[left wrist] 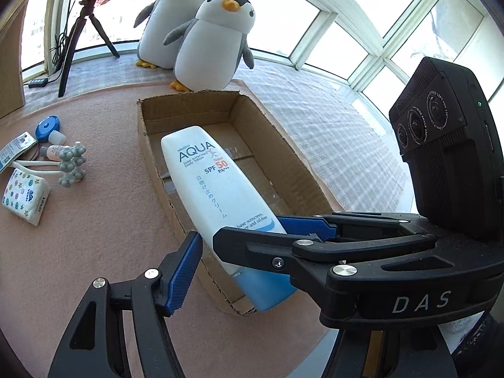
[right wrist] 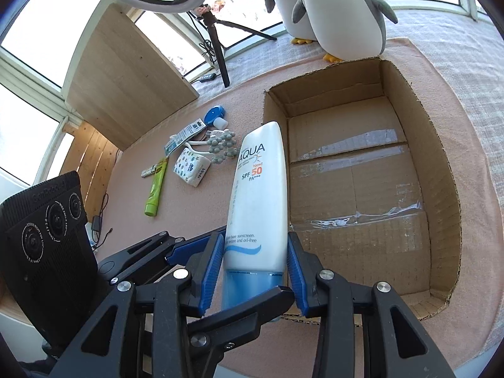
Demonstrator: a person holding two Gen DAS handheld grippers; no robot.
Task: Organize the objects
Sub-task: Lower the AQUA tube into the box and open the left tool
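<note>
The sunscreen tube (right wrist: pixel 256 201) is gripped near its cap by the right tongs (right wrist: pixel 255 275), long axis toward the box (right wrist: pixel 441 170) at right; the left tongs (left wrist: pixel 234 260), wider than the tube, sit open beside it.

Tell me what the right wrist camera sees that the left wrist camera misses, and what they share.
Only the right wrist view shows the green tube lying on the pink mat and the wooden panel. Only the left wrist view shows both penguins' faces. Both show the sunscreen bottle between the right gripper pads, the empty cardboard box, and the tissue pack.
</note>
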